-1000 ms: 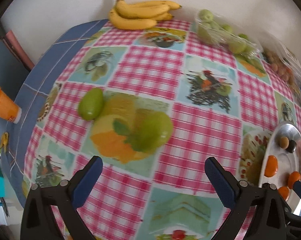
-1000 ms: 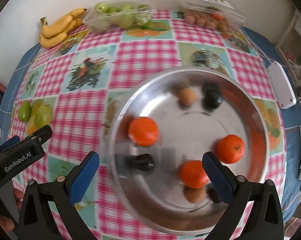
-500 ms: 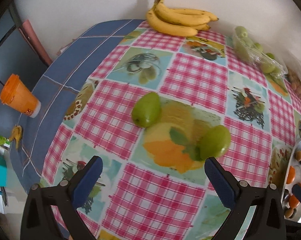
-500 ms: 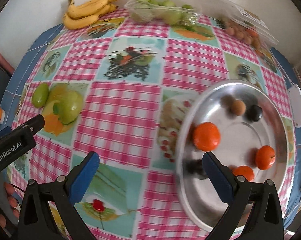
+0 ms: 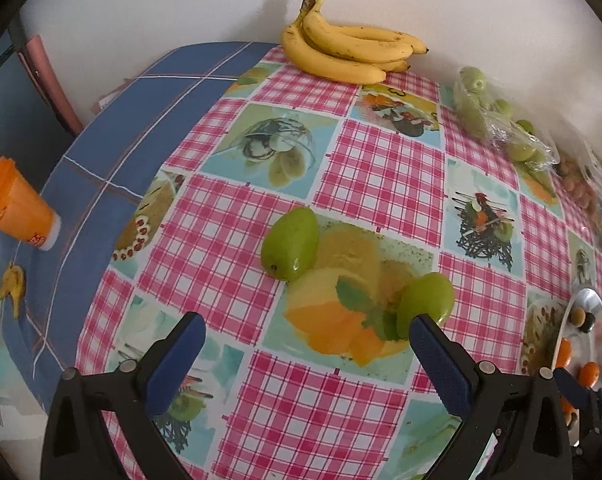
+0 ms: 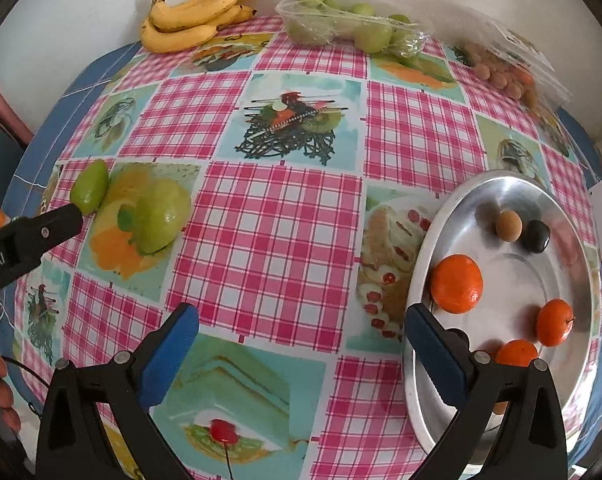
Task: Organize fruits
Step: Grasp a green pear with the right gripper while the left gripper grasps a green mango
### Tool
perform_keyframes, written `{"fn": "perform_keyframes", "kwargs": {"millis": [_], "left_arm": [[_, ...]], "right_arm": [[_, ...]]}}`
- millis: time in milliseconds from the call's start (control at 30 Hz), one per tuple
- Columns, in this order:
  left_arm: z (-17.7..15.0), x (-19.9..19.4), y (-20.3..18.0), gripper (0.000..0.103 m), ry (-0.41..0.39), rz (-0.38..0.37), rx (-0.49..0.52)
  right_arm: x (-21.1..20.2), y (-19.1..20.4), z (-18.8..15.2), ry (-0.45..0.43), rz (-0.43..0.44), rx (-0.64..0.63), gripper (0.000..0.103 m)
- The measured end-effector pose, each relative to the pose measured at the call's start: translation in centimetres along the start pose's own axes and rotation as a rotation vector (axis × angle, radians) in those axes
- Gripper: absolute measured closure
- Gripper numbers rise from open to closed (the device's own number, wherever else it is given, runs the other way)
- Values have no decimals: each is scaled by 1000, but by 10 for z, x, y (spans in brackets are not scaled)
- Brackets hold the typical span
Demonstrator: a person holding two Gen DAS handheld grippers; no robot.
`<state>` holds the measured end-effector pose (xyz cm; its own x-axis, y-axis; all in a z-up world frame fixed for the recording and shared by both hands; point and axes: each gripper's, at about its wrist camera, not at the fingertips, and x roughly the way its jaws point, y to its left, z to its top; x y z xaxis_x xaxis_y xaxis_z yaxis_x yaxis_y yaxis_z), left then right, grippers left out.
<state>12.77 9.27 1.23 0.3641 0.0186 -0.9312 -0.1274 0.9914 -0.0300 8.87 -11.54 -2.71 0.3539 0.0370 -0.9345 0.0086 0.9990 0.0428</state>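
The left gripper [image 5: 307,354] has its two blue fingers spread wide apart and holds nothing. Just past its right finger sits a round green fruit [image 5: 425,310], very close to the finger tip. A bit farther and to the left lies a longer green fruit [image 5: 289,243], with its long side running from near-left to far-right. The two fruits are near each other but not touching. The right gripper [image 6: 301,344] is also wide open and empty. Its right finger hangs over the near rim of the silver tray [image 6: 417,364]. On the tray, just past that finger, sits a big orange [image 6: 457,284], with two smaller oranges and two small dark and brown fruits farther right and back. Between the green fruits and the tray there is a wide stretch of bare checked cloth [image 6: 277,236]. Far away by the wall lie the bananas [image 6: 193,18] and a bag of green fruits [image 6: 353,26].
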Motion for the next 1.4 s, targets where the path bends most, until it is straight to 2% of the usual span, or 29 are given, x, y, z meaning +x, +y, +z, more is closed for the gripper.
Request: {"fn": "perform_keyframes", "kwargs": {"millis": [167, 333, 467, 600, 700, 933, 1133, 1400], "left_arm": [[6, 2, 12, 0, 5, -39, -3], [13, 5, 22, 0, 9, -78, -8], [23, 13, 27, 0, 32, -92, -20], [31, 25, 28, 2, 51, -105, -5], [36, 33, 30, 7, 64, -120, -9], [46, 43, 39, 13, 62, -133, -26], [49, 52, 41, 18, 72, -138, -23], [49, 59, 38, 19, 84, -156, -23]], "right_arm": [[-6, -5, -1, -27, 64, 52, 1], [-20, -7, 1, -78, 68, 71, 1], [-26, -3, 7, -92, 110, 86, 1], [-21, 11, 14, -83, 111, 71, 1], [-11, 23, 19, -65, 115, 54, 1], [6, 48, 30, -43, 109, 6, 1], [16, 60, 36, -32, 103, -15, 1], [25, 69, 42, -27, 118, -23, 2]]}}
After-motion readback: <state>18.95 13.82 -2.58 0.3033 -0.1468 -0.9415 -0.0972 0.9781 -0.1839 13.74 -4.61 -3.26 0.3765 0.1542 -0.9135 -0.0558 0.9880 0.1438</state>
